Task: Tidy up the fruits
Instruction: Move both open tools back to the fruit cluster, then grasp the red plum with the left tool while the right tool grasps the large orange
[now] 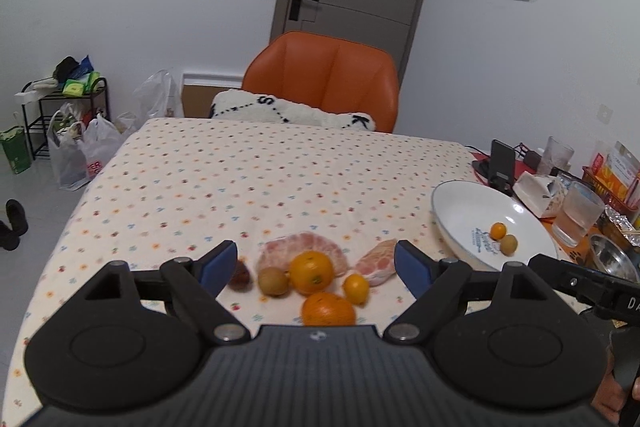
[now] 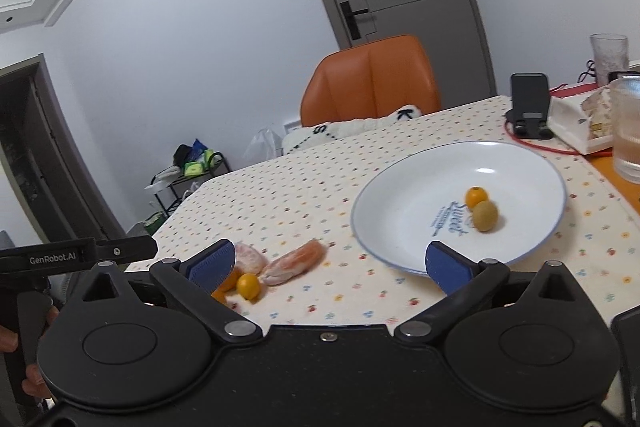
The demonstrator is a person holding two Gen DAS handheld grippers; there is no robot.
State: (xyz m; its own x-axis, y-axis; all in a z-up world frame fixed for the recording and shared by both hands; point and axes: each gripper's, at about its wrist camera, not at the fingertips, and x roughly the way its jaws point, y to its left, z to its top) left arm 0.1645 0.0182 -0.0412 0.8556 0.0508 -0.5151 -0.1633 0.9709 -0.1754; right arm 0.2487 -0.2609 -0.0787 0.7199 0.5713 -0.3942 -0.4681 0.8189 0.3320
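My left gripper (image 1: 316, 263) is open above a cluster of fruit on the spotted tablecloth: two oranges (image 1: 311, 272) (image 1: 328, 309), a kiwi (image 1: 273, 281), a small kumquat (image 1: 356, 289), a dark fruit (image 1: 241, 277) and two peeled pomelo pieces (image 1: 300, 254) (image 1: 380, 262). A white plate (image 1: 460, 211) at the right holds a kumquat (image 1: 498, 230) and a kiwi (image 1: 509, 243). My right gripper (image 2: 330, 263) is open over the cloth in front of the plate (image 2: 400, 203), with a pomelo piece (image 2: 294, 263) and a kumquat (image 2: 248, 285) to its left.
An orange chair (image 1: 324, 79) with a white cushion (image 1: 292, 113) stands behind the table. On the right are a phone stand (image 1: 502, 165), glasses (image 1: 580, 213), a tissue box (image 2: 580, 125), a red basket (image 1: 612, 183) and a steel bowl (image 1: 612, 259). Bags and a rack sit on the floor at left.
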